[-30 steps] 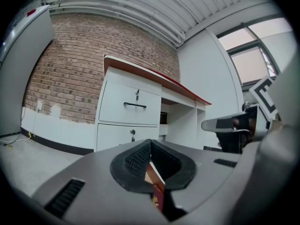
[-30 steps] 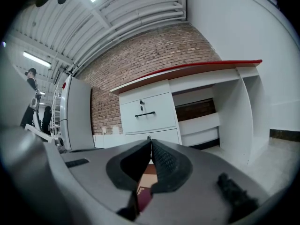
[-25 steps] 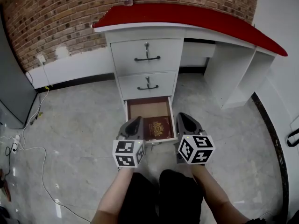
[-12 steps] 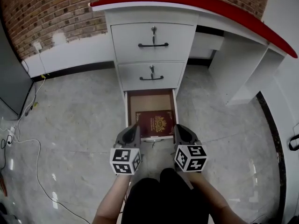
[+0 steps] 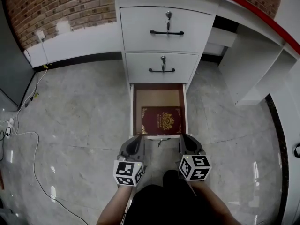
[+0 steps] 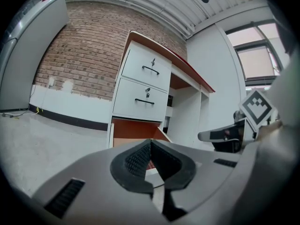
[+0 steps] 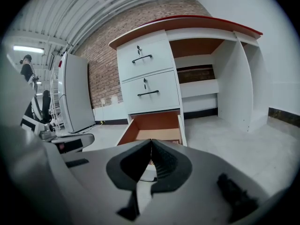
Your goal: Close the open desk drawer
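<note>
Both grippers have drawn back to the drawer's near end. The left gripper (image 5: 137, 143), jaws together and empty, sits at its left corner. The open drawer (image 5: 157, 98) runs straight away, far of both. The right gripper (image 5: 185, 142), likewise together and empty, is equally close.

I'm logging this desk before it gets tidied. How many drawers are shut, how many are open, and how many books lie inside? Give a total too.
Shut drawers: 2 (top drawer, middle drawer)
Open drawers: 1 (bottom drawer)
Books: 1 (red book, lying in the bottom drawer)
Total: 4
</note>
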The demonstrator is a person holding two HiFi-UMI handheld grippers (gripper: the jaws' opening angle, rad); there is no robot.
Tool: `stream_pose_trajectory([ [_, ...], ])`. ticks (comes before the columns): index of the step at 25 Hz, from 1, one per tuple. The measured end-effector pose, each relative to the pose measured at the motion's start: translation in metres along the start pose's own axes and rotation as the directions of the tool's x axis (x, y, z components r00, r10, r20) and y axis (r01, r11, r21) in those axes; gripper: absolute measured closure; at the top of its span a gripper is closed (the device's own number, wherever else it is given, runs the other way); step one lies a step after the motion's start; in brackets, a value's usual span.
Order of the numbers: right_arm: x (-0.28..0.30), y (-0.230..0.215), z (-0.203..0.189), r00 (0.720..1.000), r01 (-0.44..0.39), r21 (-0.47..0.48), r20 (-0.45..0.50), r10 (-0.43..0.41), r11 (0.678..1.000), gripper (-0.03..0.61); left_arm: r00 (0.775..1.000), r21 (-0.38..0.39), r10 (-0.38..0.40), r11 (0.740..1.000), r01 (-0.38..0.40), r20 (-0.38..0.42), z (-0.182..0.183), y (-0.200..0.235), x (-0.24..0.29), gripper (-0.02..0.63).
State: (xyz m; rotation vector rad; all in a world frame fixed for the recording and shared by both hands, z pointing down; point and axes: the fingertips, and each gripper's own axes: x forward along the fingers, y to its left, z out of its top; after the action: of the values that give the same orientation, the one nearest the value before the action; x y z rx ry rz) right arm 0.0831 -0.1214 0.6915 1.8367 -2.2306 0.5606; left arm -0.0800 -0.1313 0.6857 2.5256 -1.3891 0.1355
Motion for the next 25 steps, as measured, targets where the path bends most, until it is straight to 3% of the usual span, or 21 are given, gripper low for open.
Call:
stream_pose_trajectory([
  [6, 0.004, 0.000, -0.032, 1.000, -0.007, 0.029, 0.018, 0.006, 1.000, 0.567, 1.000, 0.045, -0.014, 0.999, 0.015, -0.018, -0.036, -0.002, -0.002, 0.604],
  [14, 0.015, -0.005, -0.068, 1.000, -0.011, 0.058, 0.008, 0.010, 0.998, 0.566, 0.997, 0.029, 0.019, 0.999, -0.017, -0.075, -0.092, 0.002, -0.007, 0.604],
  [25, 0.038, -0.017, -0.085, 1.000, 0.016, 0.073, -0.028, -0.014, 0.997, 0.566, 0.996, -0.016, 0.048, 0.999, -0.050, -0.070, -0.103, 0.013, 0.019, 0.604],
])
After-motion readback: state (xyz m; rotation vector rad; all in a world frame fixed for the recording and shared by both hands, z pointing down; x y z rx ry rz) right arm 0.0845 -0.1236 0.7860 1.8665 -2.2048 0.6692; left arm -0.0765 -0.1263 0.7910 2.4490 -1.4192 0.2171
